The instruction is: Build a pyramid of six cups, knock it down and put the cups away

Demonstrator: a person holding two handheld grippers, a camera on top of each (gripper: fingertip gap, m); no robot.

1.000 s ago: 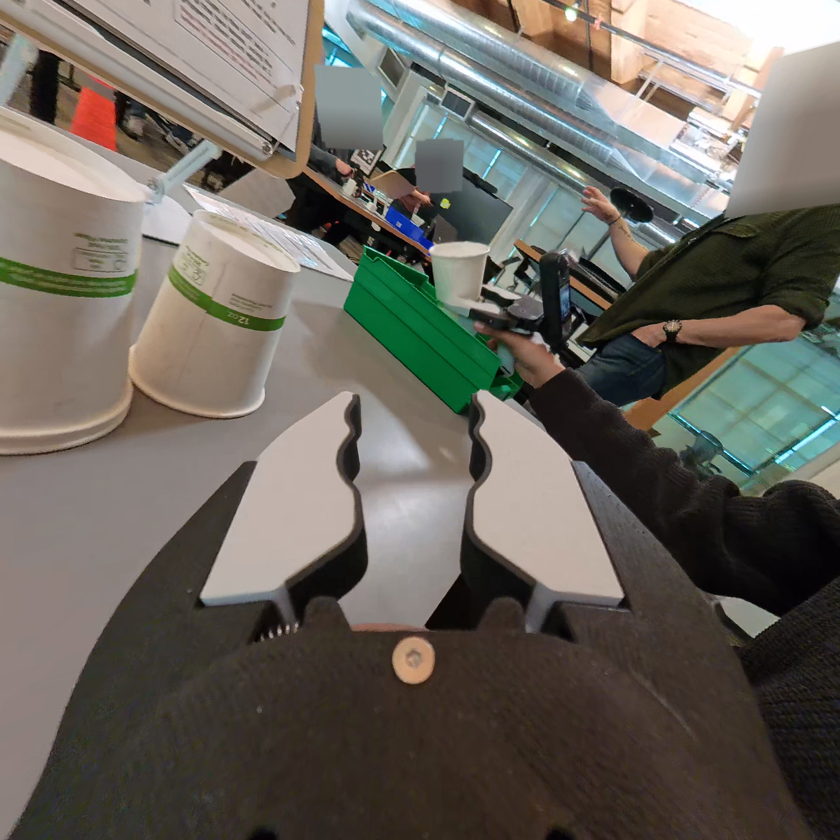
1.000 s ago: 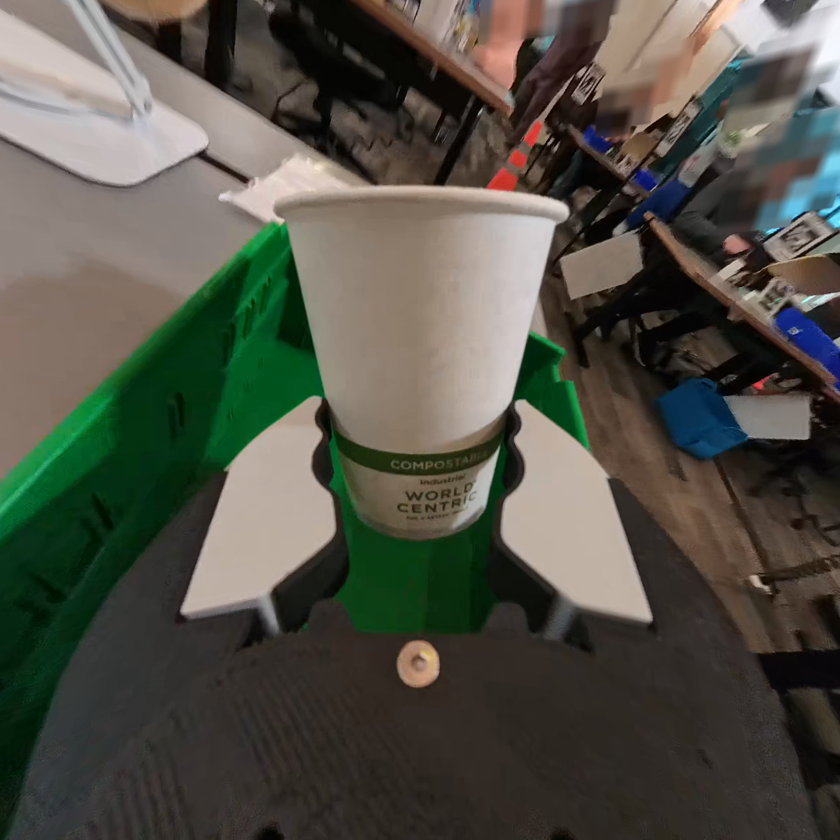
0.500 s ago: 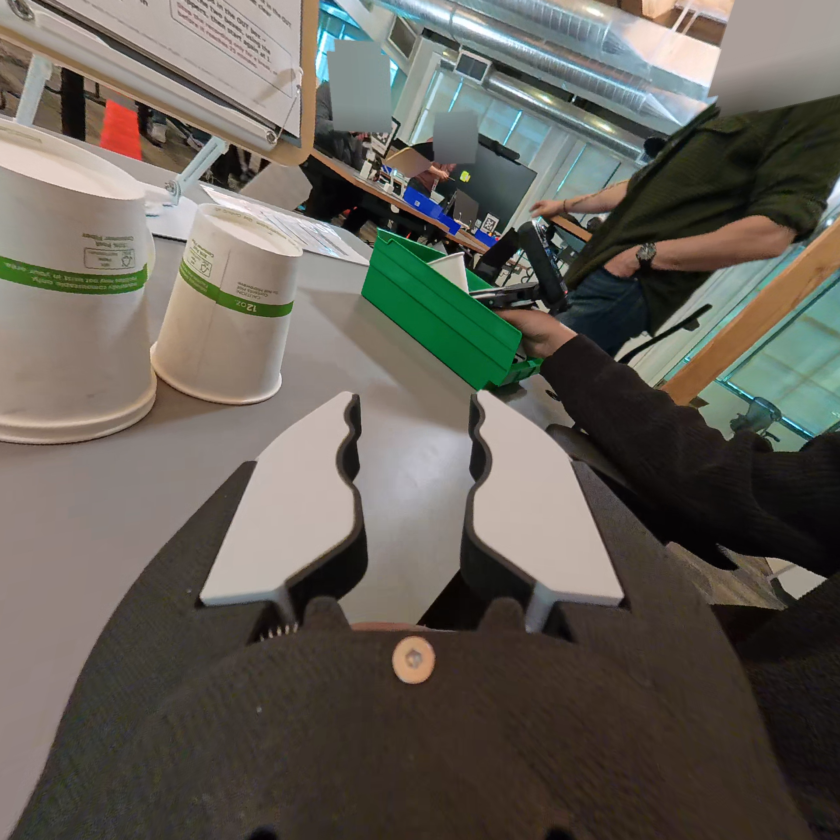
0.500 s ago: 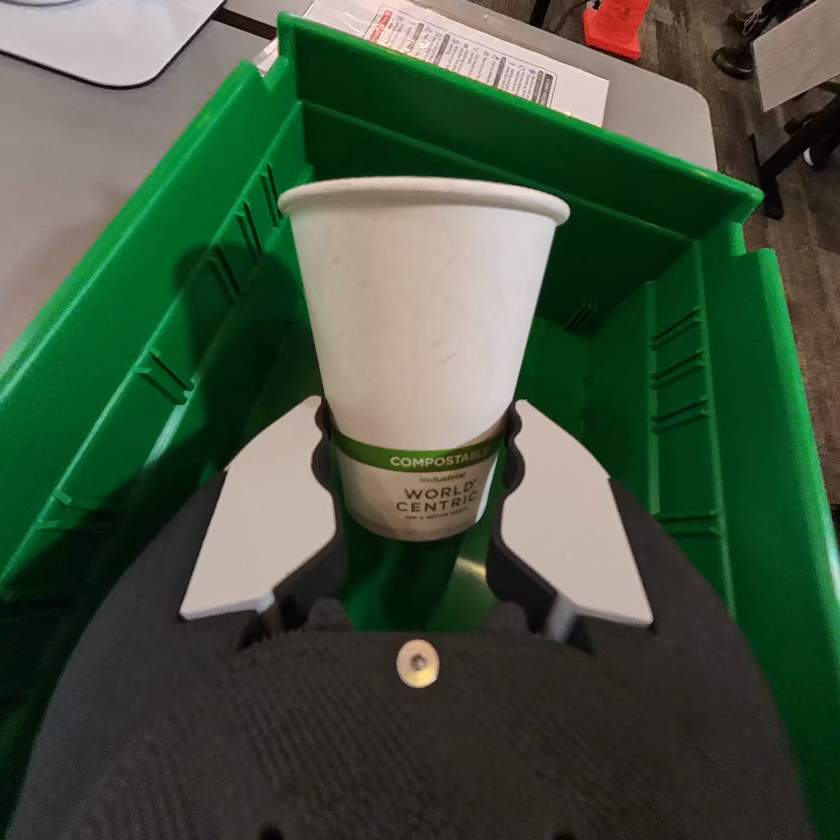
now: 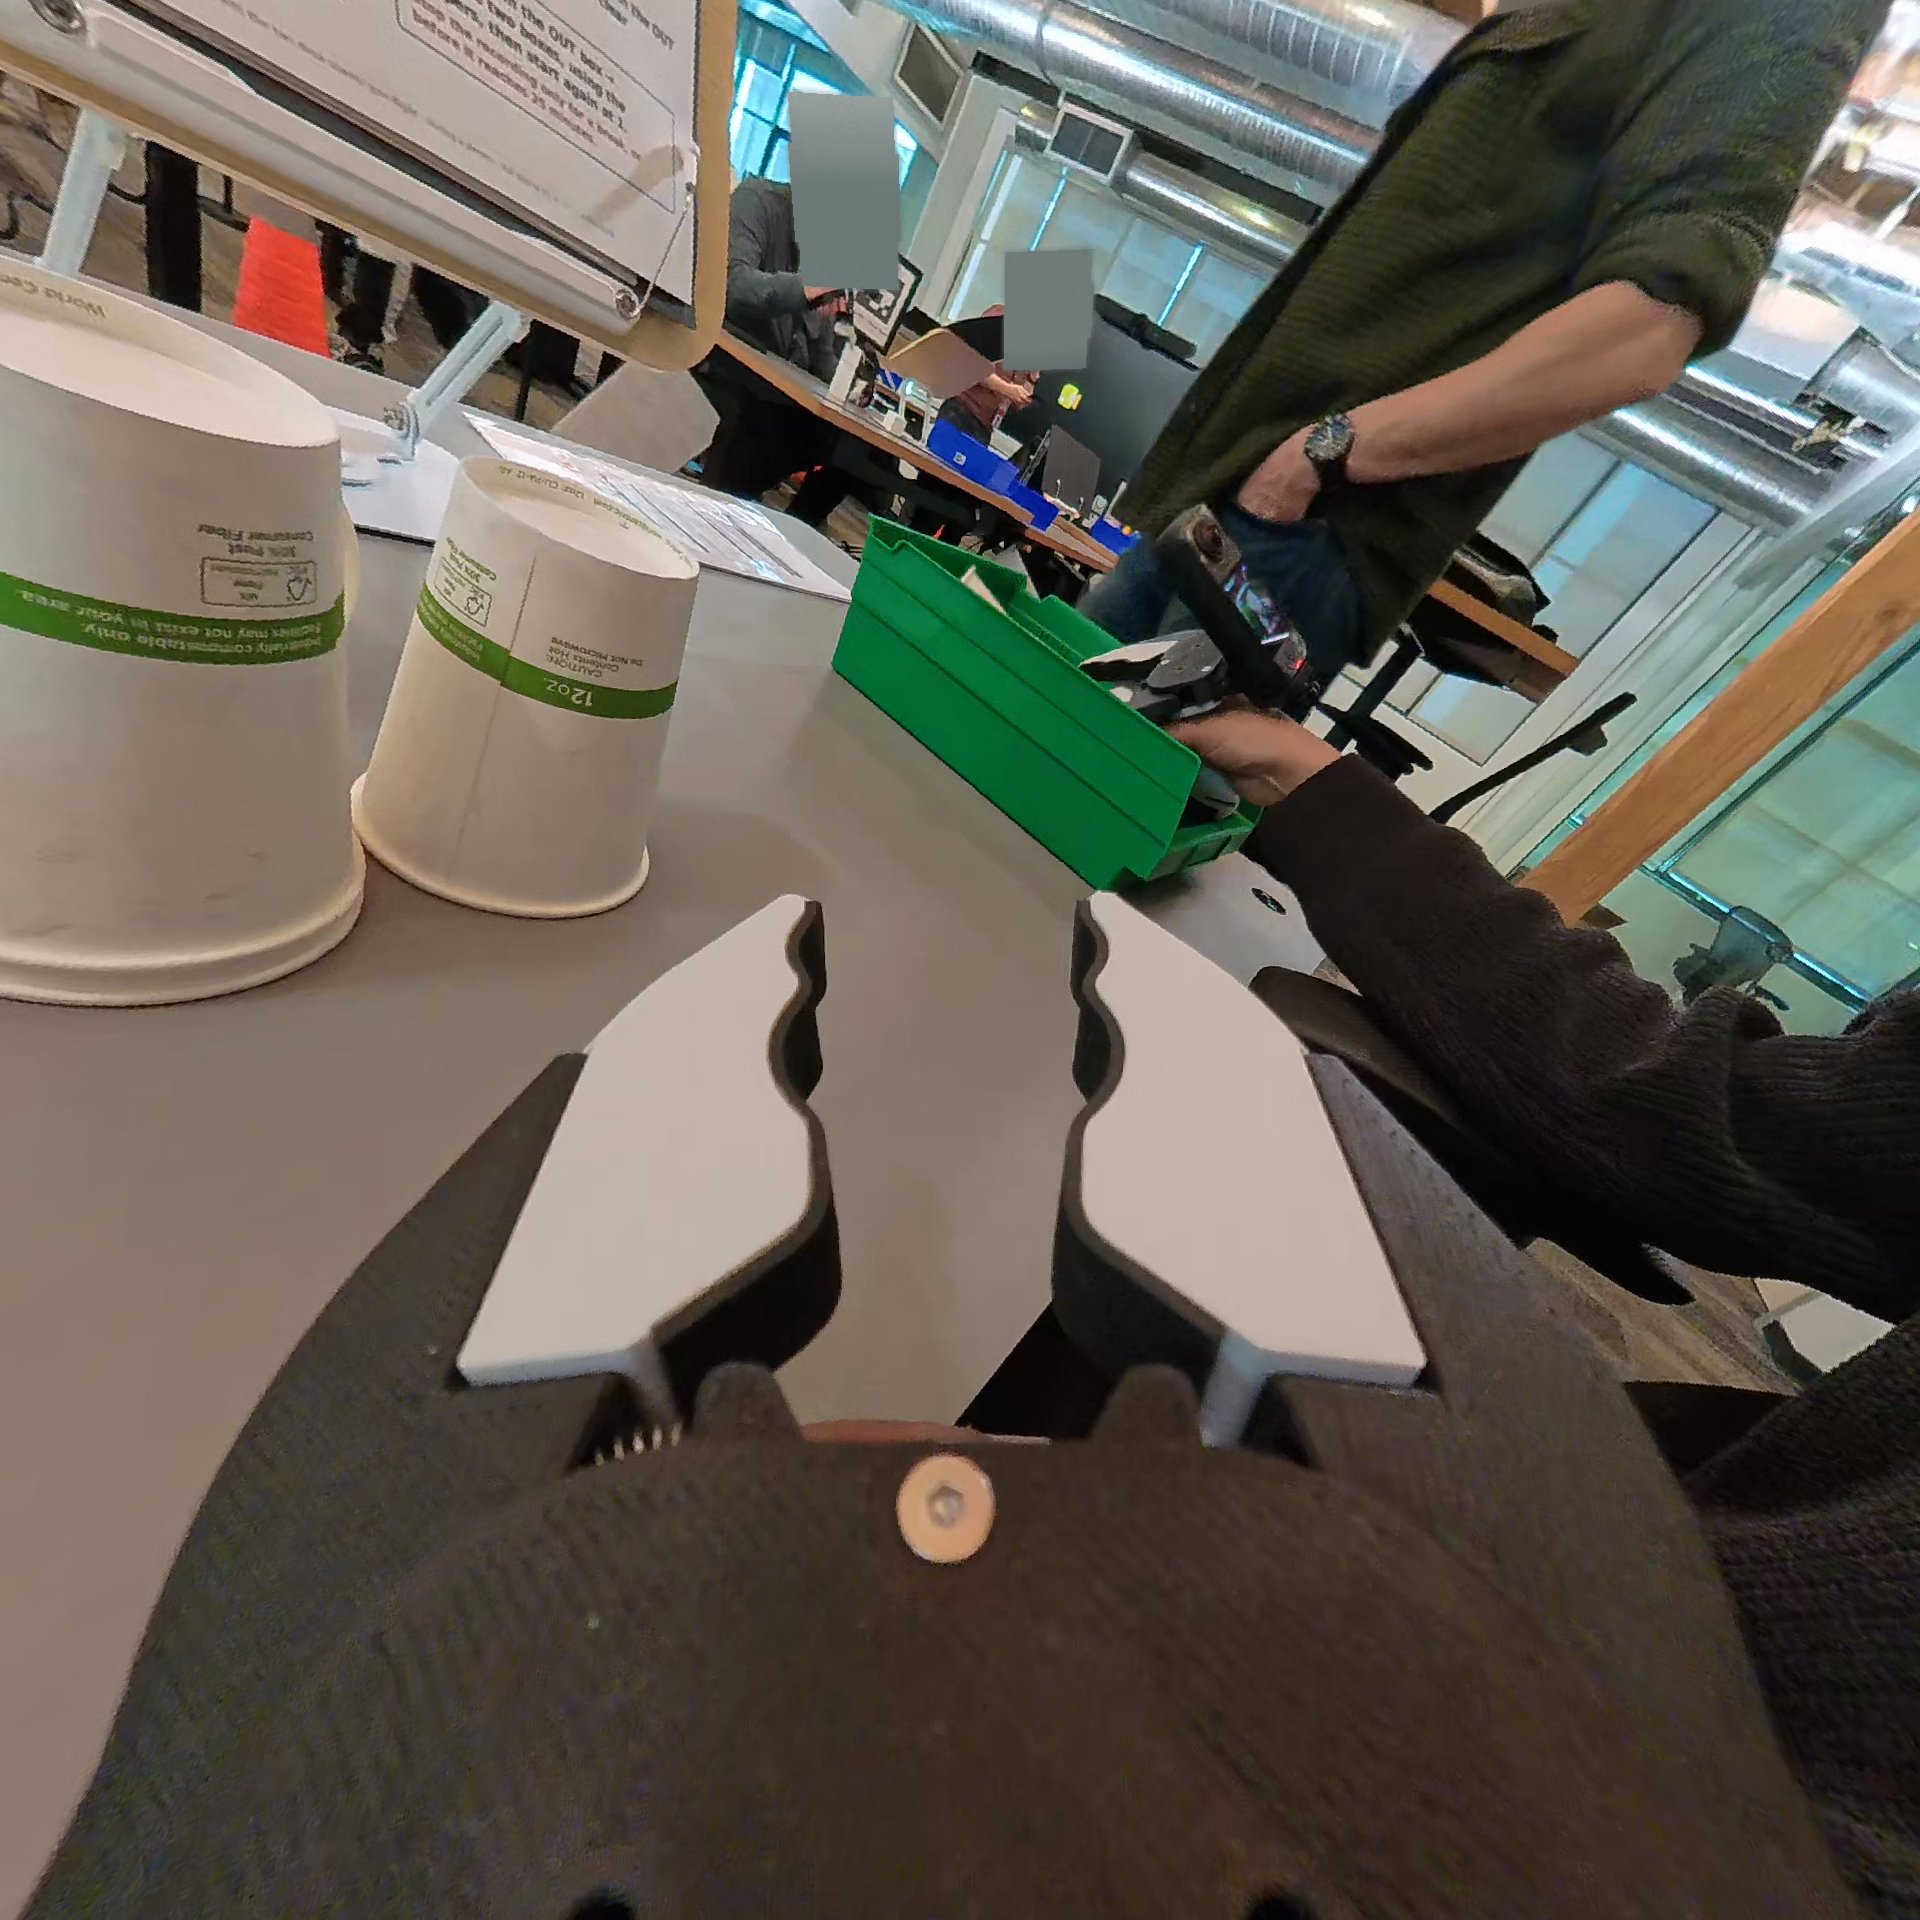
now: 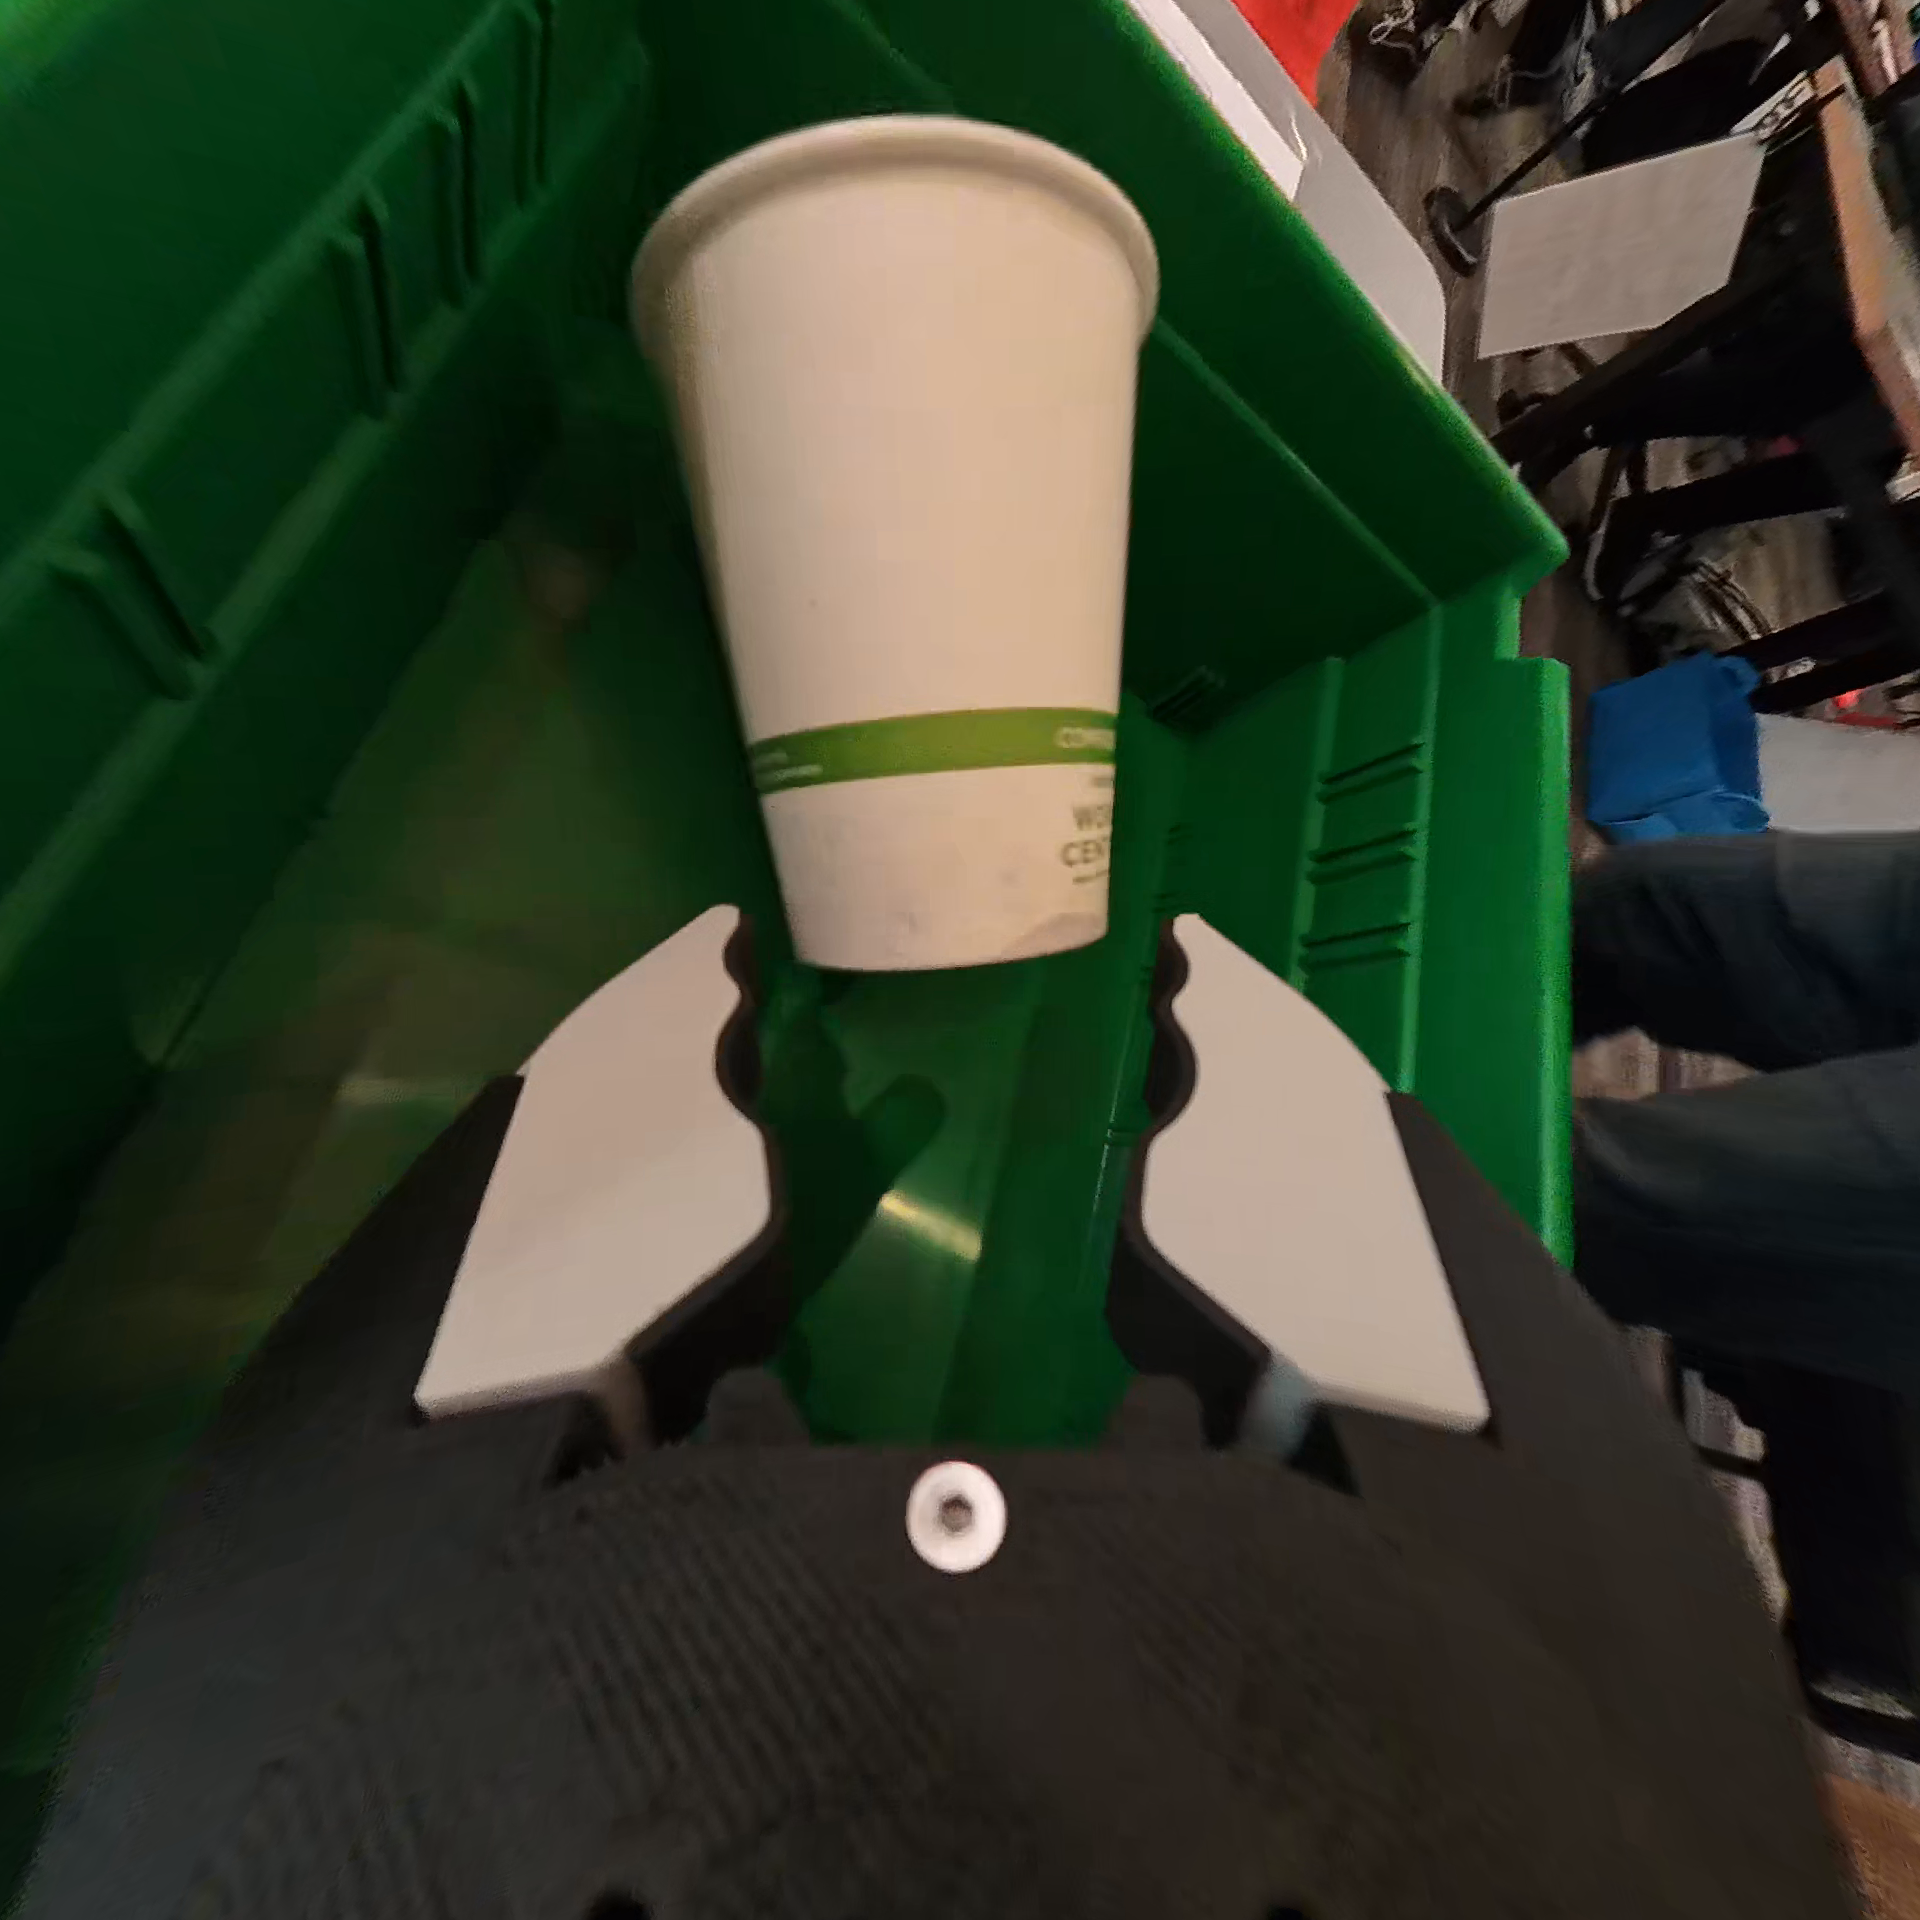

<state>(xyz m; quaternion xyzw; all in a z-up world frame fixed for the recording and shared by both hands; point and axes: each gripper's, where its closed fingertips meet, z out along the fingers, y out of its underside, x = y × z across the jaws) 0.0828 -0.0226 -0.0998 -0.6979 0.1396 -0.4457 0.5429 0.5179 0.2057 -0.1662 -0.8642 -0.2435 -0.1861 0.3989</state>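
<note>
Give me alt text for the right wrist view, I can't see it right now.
A white paper cup with a green band stands inside a green plastic bin, just beyond the open right gripper, whose fingers do not touch it. Past the bin's far wall, blurred floor and furniture show.

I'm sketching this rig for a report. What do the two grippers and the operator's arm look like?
Both the left gripper and right gripper have a black, ribbed, 3D-printed-looking body with a silver screw at centre, and two pale grey fingers with wavy black inner edges. A small spring shows at the left one's base. The person's arm wears a dark knitted sleeve.
</note>
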